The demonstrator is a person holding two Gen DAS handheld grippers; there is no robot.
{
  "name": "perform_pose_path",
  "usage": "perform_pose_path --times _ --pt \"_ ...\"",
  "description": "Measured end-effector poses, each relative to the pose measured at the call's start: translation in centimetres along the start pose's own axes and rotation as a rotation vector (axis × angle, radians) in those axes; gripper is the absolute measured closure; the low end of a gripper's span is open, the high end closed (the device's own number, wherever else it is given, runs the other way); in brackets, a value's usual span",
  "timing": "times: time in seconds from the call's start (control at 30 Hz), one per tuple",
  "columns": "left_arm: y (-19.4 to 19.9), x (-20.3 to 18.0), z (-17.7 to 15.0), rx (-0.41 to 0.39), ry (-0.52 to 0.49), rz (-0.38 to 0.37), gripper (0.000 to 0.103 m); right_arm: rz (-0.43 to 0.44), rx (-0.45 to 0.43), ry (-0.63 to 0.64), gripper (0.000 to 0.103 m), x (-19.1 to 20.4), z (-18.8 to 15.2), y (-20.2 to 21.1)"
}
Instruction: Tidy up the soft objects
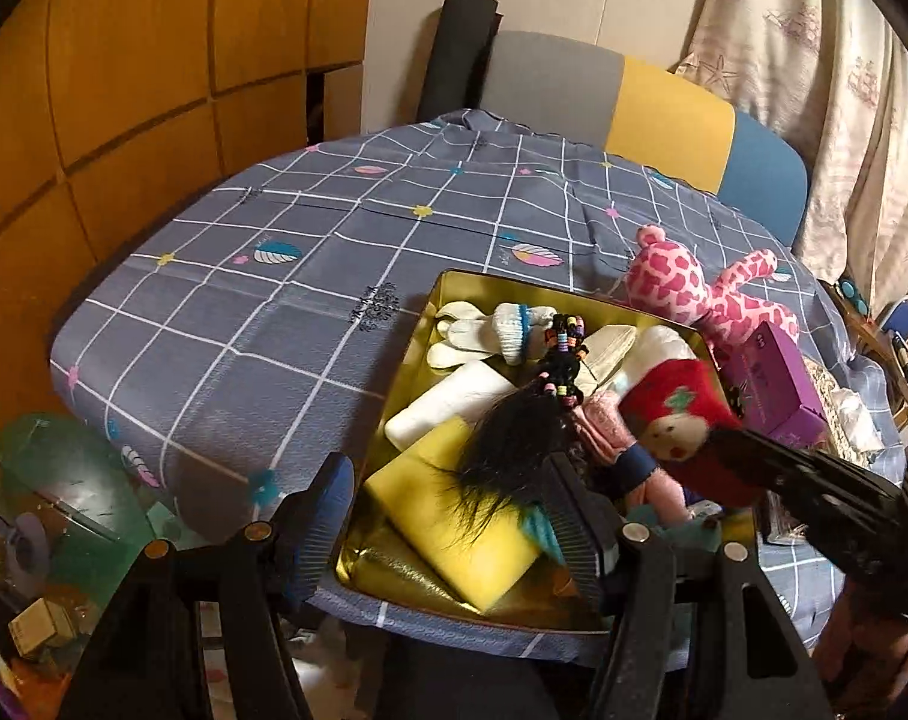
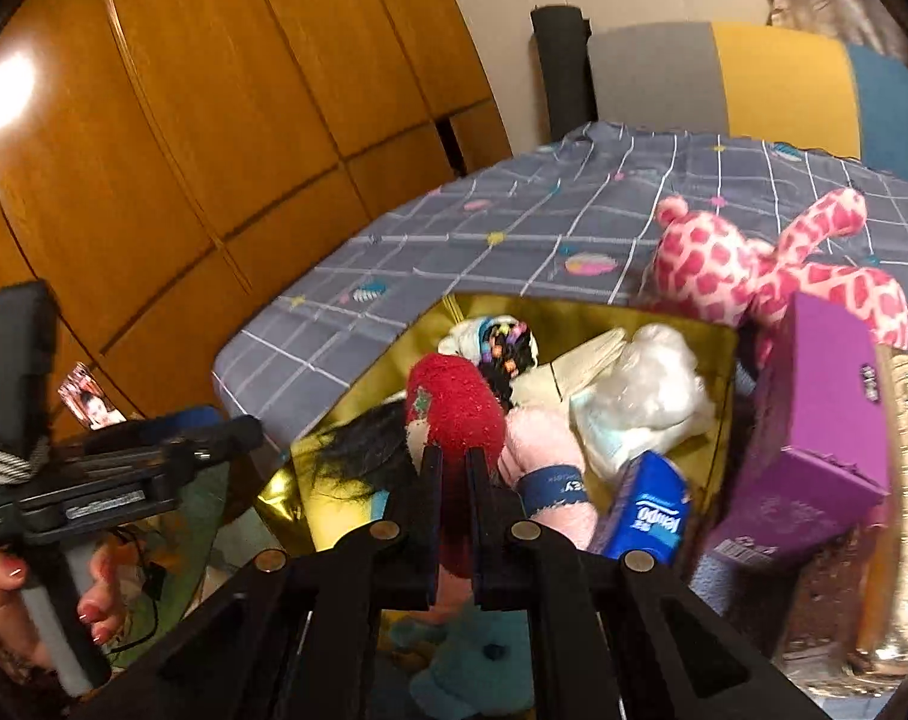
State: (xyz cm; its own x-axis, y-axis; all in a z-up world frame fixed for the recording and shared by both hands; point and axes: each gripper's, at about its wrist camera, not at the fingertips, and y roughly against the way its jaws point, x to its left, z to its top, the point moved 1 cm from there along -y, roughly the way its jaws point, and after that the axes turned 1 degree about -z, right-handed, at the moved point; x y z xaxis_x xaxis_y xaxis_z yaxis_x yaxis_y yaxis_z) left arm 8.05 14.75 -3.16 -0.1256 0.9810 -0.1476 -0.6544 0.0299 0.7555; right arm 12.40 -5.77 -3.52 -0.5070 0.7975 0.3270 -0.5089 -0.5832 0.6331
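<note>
Right gripper (image 2: 454,468) pinches a red plush doll (image 2: 454,408), jaws pressed tight on its fuzzy body, holding it over the near part of the gold tin tray (image 2: 309,468). The doll's face shows in the left wrist view, just beyond the right gripper's tips. Left gripper (image 1: 447,492) is spread wide with nothing gripped, straddling the tray's near-left wall. Inside the tray: yellow sponge (image 1: 447,516), black wig (image 1: 508,450), white knit gloves (image 1: 490,330), pink sock (image 2: 544,450). Pink spotted plush (image 1: 694,294) lies on the checked tablecloth (image 1: 273,312) beyond the tray's far-right corner, beside a purple box (image 1: 772,378).
</note>
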Motion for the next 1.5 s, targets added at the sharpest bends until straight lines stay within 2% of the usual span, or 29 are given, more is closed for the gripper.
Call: perform_pose_path --times 0.33,0.37,0.4,0.43,0.47,0.57,0.63,0.7,0.8,0.9,1.1,1.5 --pt "0.6 -0.6 -0.5 -0.017 -0.041 0.065 0.037 -0.022 0.079 -0.014 0.094 0.2 -0.8 -3.8" --pt "0.7 -0.7 -0.5 -0.017 -0.041 0.066 0.037 -0.035 0.082 -0.013 0.088 0.2 -0.8 -4.0" --pt "0.7 -0.8 -0.5 -0.015 -0.041 0.065 0.038 -0.041 0.087 -0.012 0.072 0.1 -0.9 -4.2" --pt "0.7 -0.8 -0.6 -0.011 -0.039 0.063 0.038 -0.048 0.090 -0.012 0.063 0.1 -0.9 -4.1" --pt "0.7 -0.8 -0.6 -0.008 -0.037 0.062 0.038 -0.065 0.092 -0.014 0.048 0.0 -1.0 -4.1" --pt "0.7 -1.0 -0.6 0.003 -0.032 0.058 0.038 -0.078 0.063 -0.032 0.045 -0.3 -1.0 -3.2" --pt "0.7 -1.2 -0.6 0.013 -0.029 0.050 0.038 -0.089 0.059 -0.027 0.038 -0.1 -1.0 -2.5" --pt "0.7 -1.5 -0.6 0.021 -0.024 0.044 0.038 -0.099 0.047 -0.026 0.024 0.1 -0.9 -1.5" --pt "1.0 -1.9 -0.6 0.034 -0.024 0.049 0.038 -0.125 0.029 -0.041 0.010 0.5 -0.9 -0.1" --pt "1.6 -2.3 -0.6 0.029 -0.033 0.075 0.038 -0.149 0.018 -0.045 0.003 1.1 -0.8 1.2" --pt "3.0 -2.6 -0.5 0.006 -0.047 0.142 0.038 -0.227 -0.009 -0.052 0.000 2.0 -0.7 3.4" --pt "4.8 -3.2 -1.9 0.009 -0.061 0.157 0.038 -0.431 -0.031 -0.130 0.000 3.0 -1.5 6.9"
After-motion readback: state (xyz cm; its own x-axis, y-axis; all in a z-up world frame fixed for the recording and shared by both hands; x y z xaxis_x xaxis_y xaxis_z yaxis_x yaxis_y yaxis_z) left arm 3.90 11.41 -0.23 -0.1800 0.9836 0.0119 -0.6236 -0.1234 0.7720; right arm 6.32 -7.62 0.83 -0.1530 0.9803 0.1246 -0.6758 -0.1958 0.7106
